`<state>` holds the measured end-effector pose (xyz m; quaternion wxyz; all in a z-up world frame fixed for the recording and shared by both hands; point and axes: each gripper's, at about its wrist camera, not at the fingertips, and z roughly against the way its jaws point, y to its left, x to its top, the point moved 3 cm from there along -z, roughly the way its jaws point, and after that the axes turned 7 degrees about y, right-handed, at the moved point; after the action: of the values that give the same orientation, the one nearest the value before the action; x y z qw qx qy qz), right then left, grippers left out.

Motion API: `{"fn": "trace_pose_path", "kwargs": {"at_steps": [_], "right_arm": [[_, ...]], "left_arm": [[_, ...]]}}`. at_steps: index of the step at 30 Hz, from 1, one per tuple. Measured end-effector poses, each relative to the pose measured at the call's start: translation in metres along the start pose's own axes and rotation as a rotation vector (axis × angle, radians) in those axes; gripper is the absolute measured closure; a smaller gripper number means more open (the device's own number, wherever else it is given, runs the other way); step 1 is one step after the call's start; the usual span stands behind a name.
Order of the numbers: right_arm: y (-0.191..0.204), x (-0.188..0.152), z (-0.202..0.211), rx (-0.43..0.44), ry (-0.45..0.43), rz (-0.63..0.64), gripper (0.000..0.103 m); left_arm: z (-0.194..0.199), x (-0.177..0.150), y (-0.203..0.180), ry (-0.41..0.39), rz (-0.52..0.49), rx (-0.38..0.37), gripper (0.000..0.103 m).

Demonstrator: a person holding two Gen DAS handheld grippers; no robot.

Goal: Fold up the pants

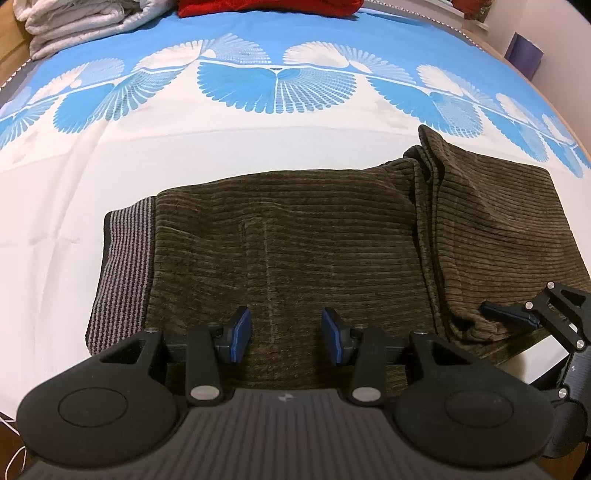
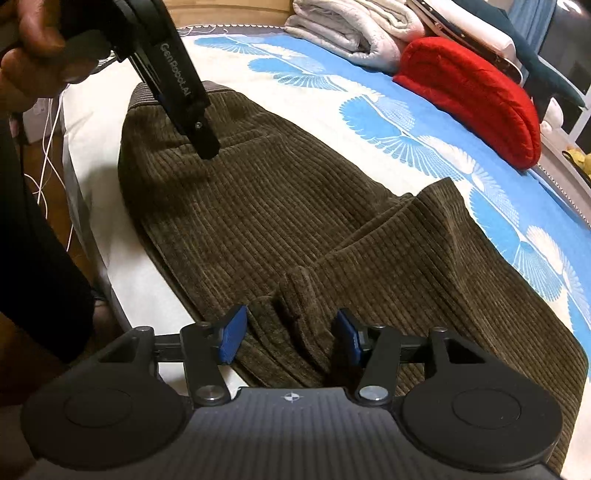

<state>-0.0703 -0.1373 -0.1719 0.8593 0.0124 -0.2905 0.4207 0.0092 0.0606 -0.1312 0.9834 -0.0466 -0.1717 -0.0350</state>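
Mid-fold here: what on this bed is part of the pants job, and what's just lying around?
In the job:
- brown corduroy pants
- left gripper
- right gripper

Lying about:
- red cushion
- folded white bedding
- blue-and-white bedspread, the work surface

I read "GenRobot.AI" in pale letters down the black body of my left gripper (image 2: 207, 147); nothing else is legible.

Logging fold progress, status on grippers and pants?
Left gripper open, pressing flat on the pants. Right gripper open, straddling a bunched fold, not clamped. Pants partly folded on the bed. Nothing blocking.
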Motion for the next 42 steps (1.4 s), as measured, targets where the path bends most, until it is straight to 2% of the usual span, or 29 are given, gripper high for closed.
{"fn": "trace_pose_path", "kwargs": {"at_steps": [11, 13, 14, 15, 18, 21, 23, 25, 27, 28, 29, 30, 32, 34, 36, 38, 40, 41, 42], "right_arm": [[0.006, -0.001, -0.001, -0.013, -0.001, 0.05, 0.05], [0.006, 0.0, -0.001, -0.01, -0.006, 0.066, 0.064], [0.006, 0.001, 0.0, -0.009, -0.007, 0.075, 0.076], [0.003, 0.003, 0.004, -0.007, -0.02, 0.071, 0.081], [-0.017, 0.014, 0.031, -0.03, -0.115, -0.02, 0.083], [-0.039, 0.021, 0.077, -0.021, -0.269, -0.124, 0.083], [-0.038, 0.017, 0.095, 0.002, -0.321, -0.104, 0.083], [-0.023, 0.008, 0.087, 0.058, -0.269, -0.028, 0.083], [-0.006, -0.005, 0.057, 0.101, -0.119, 0.041, 0.081], [0.002, -0.013, 0.042, 0.087, -0.054, 0.075, 0.082], [0.007, -0.019, 0.034, 0.064, -0.026, 0.107, 0.082], [0.009, -0.02, 0.035, 0.053, -0.04, 0.116, 0.082], [-0.004, -0.016, 0.053, 0.091, -0.107, 0.036, 0.079], [-0.032, -0.017, 0.071, 0.132, -0.167, -0.106, 0.072], [-0.058, -0.024, 0.078, 0.121, -0.182, -0.219, 0.07], [-0.085, -0.036, 0.079, 0.076, -0.167, -0.334, 0.07], [-0.105, -0.05, 0.075, 0.023, -0.123, -0.438, 0.07], [-0.114, -0.059, 0.072, -0.003, -0.091, -0.479, 0.07], [-0.12, -0.068, 0.069, -0.021, -0.054, -0.503, 0.07]], "left_arm": [[0.0, 0.0, -0.004, -0.001, -0.003, -0.001, 0.056], [0.001, 0.0, -0.002, -0.001, 0.005, 0.002, 0.056], [0.001, 0.0, -0.001, -0.002, 0.008, 0.001, 0.056], [0.002, 0.0, 0.0, -0.004, 0.012, 0.0, 0.056], [0.004, 0.001, 0.001, -0.017, 0.021, -0.002, 0.056], [0.007, 0.004, 0.001, -0.036, 0.034, -0.01, 0.056], [0.008, 0.007, -0.001, -0.047, 0.042, -0.019, 0.056], [0.008, 0.011, -0.006, -0.051, 0.045, -0.024, 0.056], [0.006, 0.015, -0.012, -0.052, 0.043, -0.03, 0.056], [0.006, 0.017, -0.016, -0.055, 0.04, -0.035, 0.056], [0.006, 0.018, -0.022, -0.057, 0.034, -0.042, 0.056], [0.005, 0.02, -0.027, -0.06, 0.026, -0.049, 0.056], [0.004, 0.023, -0.039, -0.069, 0.003, -0.065, 0.056], [0.002, 0.028, -0.054, -0.078, -0.024, -0.085, 0.057], [-0.001, 0.032, -0.069, -0.08, -0.051, -0.125, 0.059], [-0.004, 0.033, -0.088, -0.064, -0.097, -0.189, 0.06], [-0.009, 0.03, -0.113, -0.018, -0.186, -0.269, 0.06], [-0.012, 0.027, -0.124, 0.01, -0.235, -0.288, 0.06], [-0.02, 0.021, -0.134, 0.056, -0.295, -0.27, 0.06]]}}
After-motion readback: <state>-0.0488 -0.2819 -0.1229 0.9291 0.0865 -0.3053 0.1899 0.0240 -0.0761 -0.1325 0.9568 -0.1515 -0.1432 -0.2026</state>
